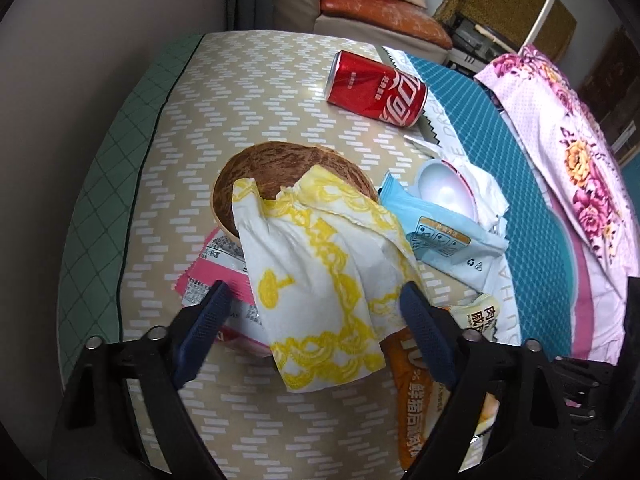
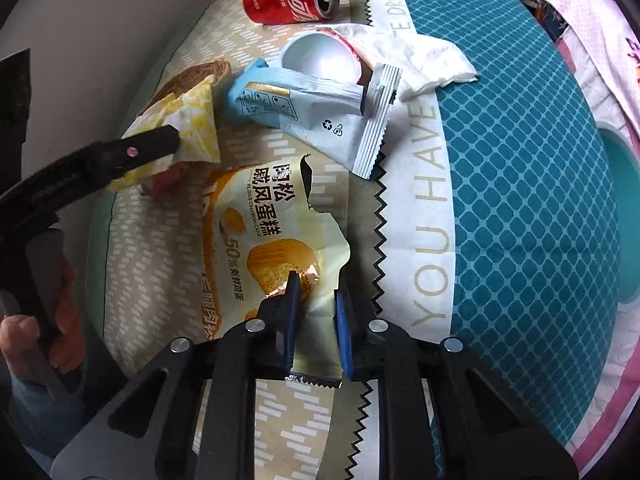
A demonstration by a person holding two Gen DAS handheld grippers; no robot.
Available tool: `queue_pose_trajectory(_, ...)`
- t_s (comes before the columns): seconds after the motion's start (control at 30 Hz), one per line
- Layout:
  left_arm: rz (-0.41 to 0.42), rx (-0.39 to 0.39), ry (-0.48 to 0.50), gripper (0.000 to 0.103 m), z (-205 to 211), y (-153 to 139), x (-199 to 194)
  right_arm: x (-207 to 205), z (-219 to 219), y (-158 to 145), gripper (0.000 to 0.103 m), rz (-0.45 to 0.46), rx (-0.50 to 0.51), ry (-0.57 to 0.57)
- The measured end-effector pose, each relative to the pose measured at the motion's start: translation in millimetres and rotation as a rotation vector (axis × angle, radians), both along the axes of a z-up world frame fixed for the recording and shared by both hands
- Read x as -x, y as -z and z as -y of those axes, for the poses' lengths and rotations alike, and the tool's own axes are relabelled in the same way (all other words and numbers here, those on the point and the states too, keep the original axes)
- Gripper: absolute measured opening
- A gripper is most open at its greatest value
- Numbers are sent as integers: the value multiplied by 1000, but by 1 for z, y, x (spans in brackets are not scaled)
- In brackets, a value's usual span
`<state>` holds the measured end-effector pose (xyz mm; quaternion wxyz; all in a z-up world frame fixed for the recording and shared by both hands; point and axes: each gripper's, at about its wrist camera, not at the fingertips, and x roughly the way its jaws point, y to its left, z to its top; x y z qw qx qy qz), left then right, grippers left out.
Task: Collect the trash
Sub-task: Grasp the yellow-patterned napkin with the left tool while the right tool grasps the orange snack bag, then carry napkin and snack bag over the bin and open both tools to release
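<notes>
— Red can (image 1: 376, 88) lying on its side, Coca-Cola script on it. What's the right gripper (image 2: 316, 300) got?

— Its blue pads are pinched on the yellow cake wrapper (image 2: 276, 240), printed "FLOSS CHIFFON CAKE" and "50%". It points steeply down at the table (image 2: 152, 280).

— And the left gripper (image 1: 312, 292)?

— Jaws wide apart, straddling the yellow-printed napkin (image 1: 320, 280) draped over a brown bowl (image 1: 272, 168). Cloth (image 2: 432, 232) alongside reads "YOU HAVE".

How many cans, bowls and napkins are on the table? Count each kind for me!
Cans: 1, the red cola can
Bowls: 2, the brown bowl and the white bowl
Napkins: 2, the yellow-patterned napkin and the white napkin
Total: 5
</notes>
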<state>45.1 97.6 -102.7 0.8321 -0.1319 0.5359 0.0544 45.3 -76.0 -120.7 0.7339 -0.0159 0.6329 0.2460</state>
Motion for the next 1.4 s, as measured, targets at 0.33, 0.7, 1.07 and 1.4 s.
queue_pose_trajectory(0.33,57,-16,4,9,-3,-19,11,-6,38,-23,14,31,-59,34)
queue_pose_trajectory(0.7,66,192,230,9,27,-31,22,-12,96,-44,14,78,-123,150)
queue_pose_trajectory(1.07,-42,131,196,40,49,9,13,-22,149,-47,14,87,-138,260)
queue_pose_trajectory(1.4,-74,73,178,66,67,25,-5,-29,156,-36,14,77,-159,270)
